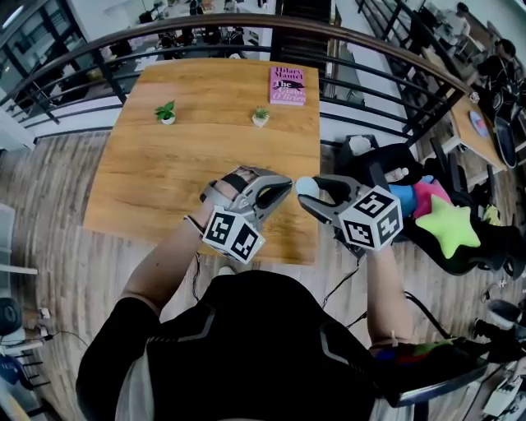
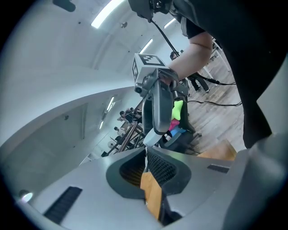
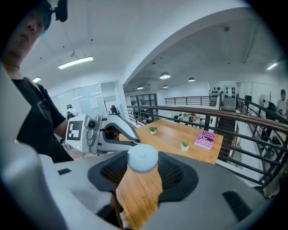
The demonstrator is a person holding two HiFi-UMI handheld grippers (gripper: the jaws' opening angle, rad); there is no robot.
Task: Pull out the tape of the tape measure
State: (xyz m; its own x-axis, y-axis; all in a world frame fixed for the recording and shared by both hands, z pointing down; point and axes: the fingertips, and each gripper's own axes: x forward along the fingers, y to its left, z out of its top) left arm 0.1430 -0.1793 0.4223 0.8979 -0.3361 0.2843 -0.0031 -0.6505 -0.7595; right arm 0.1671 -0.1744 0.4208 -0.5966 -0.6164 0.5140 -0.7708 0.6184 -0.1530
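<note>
Wooden table by a railing — right gripper tight on tape measure, left gripper closed.

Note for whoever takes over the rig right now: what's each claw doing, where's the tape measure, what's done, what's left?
Left claw: shut, with its tips right at the tape measure. I can't tell whether it pinches the tape's end.
Right claw: shut on the tape measure's round case, held in the air above the table near its right corner.
Done: case gripped, claws meeting.
Left: no tape shows yet, so probably draw the claws apart.
</note>
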